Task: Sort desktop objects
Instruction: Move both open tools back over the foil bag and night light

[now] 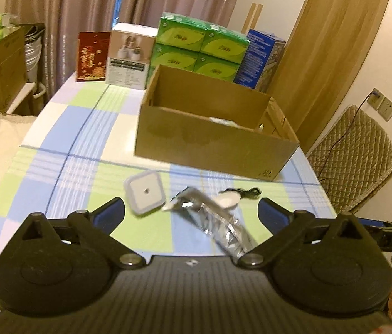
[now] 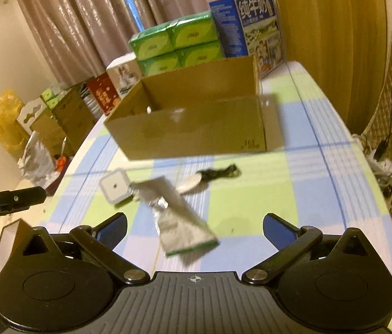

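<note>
Both my jaws wide, holding nothing. Silver foil pouch (image 1: pixel 218 222), square white night light (image 1: pixel 144 194), white disc with black cord (image 1: pixel 230 198) loose on table (image 1: pixel 56 167), short of cardboard box (image 1: pixel 212 139). Risk: crinkly pouch slipping from jaws; cord snagging.

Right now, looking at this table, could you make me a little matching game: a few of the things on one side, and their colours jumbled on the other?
Things:
1. square plug-in light
2. crumpled packet
3. cardboard box
4. stacked tissue packs

Colours:
A. green
B. plain brown
C. white
D. silver

Pairs: 1-C, 2-D, 3-B, 4-A
</note>
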Tool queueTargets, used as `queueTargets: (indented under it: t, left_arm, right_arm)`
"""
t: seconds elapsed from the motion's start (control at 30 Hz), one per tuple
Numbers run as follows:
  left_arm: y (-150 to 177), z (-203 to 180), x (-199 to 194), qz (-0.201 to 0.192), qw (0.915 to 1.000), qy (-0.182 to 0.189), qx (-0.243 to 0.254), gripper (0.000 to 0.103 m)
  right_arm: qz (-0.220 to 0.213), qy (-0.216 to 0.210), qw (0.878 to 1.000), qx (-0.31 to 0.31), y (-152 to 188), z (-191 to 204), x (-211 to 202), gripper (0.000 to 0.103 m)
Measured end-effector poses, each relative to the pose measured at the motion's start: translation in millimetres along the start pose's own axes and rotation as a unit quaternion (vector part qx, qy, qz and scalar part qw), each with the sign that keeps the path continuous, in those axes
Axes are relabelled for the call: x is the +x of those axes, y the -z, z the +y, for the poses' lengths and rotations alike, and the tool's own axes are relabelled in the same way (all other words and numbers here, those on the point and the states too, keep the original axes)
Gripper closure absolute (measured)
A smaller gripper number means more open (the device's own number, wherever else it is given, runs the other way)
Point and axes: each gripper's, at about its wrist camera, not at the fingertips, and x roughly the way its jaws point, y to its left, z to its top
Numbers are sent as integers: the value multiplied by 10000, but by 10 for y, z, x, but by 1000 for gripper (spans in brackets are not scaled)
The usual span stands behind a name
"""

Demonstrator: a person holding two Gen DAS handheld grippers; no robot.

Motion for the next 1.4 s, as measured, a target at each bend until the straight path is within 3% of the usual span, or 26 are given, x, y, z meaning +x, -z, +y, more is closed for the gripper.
queueTargets:
  t: [0.27,0.6,1.03,1.4]
  left_arm:
    - [412,88,-199,155,9992,45,-362,2]
    - [780,64,-306,304,9990,-50,-318,2]
    - [869,36,-293,366,9992,-131,-105,2]
    - [772,159,-126,488,9984,-181,241,2]
  right_arm:
    - [172,19,9998,61,269,-17,-74,2]
    - [185,65,9998,83,409,-51,-156,2]
    - [326,49,9995,5,454,-51,-90,2]
    - [609,-48,9974,-386,313,-31,208,2]
